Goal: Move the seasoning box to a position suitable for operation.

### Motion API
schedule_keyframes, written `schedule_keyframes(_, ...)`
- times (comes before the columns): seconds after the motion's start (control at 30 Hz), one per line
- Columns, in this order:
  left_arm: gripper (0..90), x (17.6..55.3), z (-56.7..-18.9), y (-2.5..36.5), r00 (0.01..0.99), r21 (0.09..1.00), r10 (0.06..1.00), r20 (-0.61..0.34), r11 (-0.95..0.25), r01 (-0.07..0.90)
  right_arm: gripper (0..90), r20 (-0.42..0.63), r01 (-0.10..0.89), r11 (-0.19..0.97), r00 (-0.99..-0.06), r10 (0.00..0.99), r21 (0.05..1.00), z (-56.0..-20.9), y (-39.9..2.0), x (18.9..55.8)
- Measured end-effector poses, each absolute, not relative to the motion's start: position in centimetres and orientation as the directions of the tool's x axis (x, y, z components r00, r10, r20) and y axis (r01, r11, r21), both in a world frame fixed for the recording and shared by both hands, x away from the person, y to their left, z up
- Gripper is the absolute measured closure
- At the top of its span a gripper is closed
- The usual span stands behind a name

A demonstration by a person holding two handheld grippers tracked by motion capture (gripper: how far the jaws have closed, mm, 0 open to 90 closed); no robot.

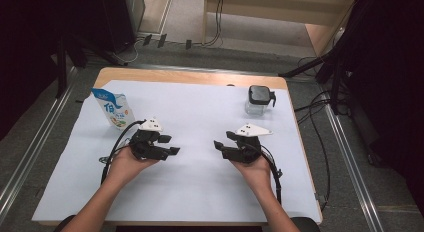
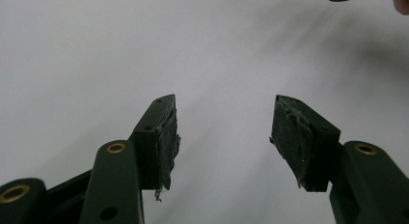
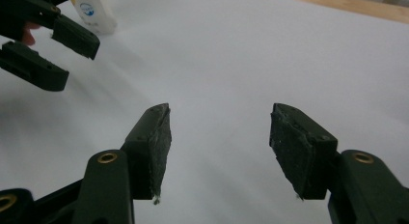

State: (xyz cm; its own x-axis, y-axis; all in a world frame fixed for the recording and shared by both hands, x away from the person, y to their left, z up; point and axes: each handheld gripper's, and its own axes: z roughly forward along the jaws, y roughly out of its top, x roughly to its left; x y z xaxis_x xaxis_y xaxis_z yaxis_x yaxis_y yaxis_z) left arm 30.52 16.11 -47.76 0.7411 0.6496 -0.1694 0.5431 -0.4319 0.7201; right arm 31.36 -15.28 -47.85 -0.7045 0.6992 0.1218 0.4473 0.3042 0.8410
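Both hands rest low, left claw [image 1: 169, 145] and right claw [image 1: 223, 140] released, facing inward.

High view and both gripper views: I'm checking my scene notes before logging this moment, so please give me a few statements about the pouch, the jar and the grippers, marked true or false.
1. The left gripper has open jaws with nothing between them. True.
2. The right gripper is clamped on the jar. False: its jaws are open and empty, and the jar stands apart, toward the table's far right.
3. The blue-and-white pouch stands upright at the far left of the white sheet. True.
4. The jar has no lid. False: a black lid sits on it.
5. The grippers point toward each other. True.
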Motion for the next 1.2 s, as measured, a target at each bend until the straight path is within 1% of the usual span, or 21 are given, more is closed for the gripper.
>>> schedule_keyframes(0.1,40.9,30.5,-47.8,16.3,0.730,0.715,0.662,-0.169,-0.428,0.553,40.6,0.127,0.462,0.317,-0.706,0.696,0.828,-48.2,-15.3,31.5)
schedule_keyframes(0.27,41.2,30.5,-48.1,16.6,0.732,0.714,0.662,-0.161,-0.433,0.549,40.7,0.112,0.454,0.332,-0.712,0.693,0.827,-48.2,-15.3,31.4)
schedule_keyframes(0.33,41.4,30.5,-48.1,16.6,0.726,0.713,0.668,-0.164,-0.428,0.555,41.6,0.108,0.452,0.338,-0.715,0.691,0.825,-48.2,-15.3,31.3)
schedule_keyframes(0.37,41.4,30.5,-48.1,16.7,0.727,0.712,0.668,-0.163,-0.431,0.555,46.0,0.107,0.444,0.346,-0.728,0.677,0.827,-48.3,-15.4,31.3)
schedule_keyframes(0.47,40.9,30.4,-48.1,16.7,0.726,0.711,0.669,-0.158,-0.433,0.554,47.5,0.086,0.432,0.368,-0.736,0.672,0.823,-48.3,-15.4,31.1)
schedule_keyframes(0.53,40.8,30.4,-48.1,16.7,0.729,0.707,0.666,-0.156,-0.440,0.553,47.8,0.090,0.440,0.369,-0.733,0.674,0.819,-48.3,-15.4,31.1)
schedule_keyframes(0.67,40.5,30.4,-48.1,16.8,0.724,0.709,0.672,-0.156,-0.434,0.555,47.4,0.100,0.455,0.362,-0.723,0.683,0.813,-48.4,-15.6,31.3)
schedule_keyframes(0.77,40.5,30.4,-48.1,16.8,0.727,0.712,0.669,-0.155,-0.435,0.552,47.7,0.130,0.473,0.348,-0.722,0.680,0.809,-48.6,-15.8,31.5)
schedule_keyframes(0.8,40.5,30.4,-48.1,16.8,0.729,0.708,0.666,-0.157,-0.439,0.553,47.6,0.163,0.500,0.334,-0.715,0.680,0.799,-48.8,-16.1,31.8)
schedule_keyframes(0.87,40.5,30.4,-48.1,16.7,0.728,0.710,0.668,-0.153,-0.438,0.551,47.7,0.170,0.503,0.329,-0.714,0.679,0.799,-48.9,-16.3,31.9)
schedule_keyframes(0.9,40.6,30.4,-48.1,16.7,0.729,0.708,0.666,-0.155,-0.440,0.552,47.5,0.155,0.511,0.314,-0.682,0.715,0.800,-49.2,-16.4,32.0)
schedule_keyframes(1.0,40.6,30.4,-48.1,16.7,0.727,0.707,0.670,-0.153,-0.439,0.554,47.6,0.121,0.504,0.333,-0.673,0.730,0.797,-49.4,-16.6,32.2)
schedule_keyframes(1.2,40.6,30.3,-48.1,16.7,0.732,0.703,0.663,-0.157,-0.445,0.554,45.7,0.146,0.521,0.298,-0.650,0.746,0.800,-49.2,-17.1,32.5)
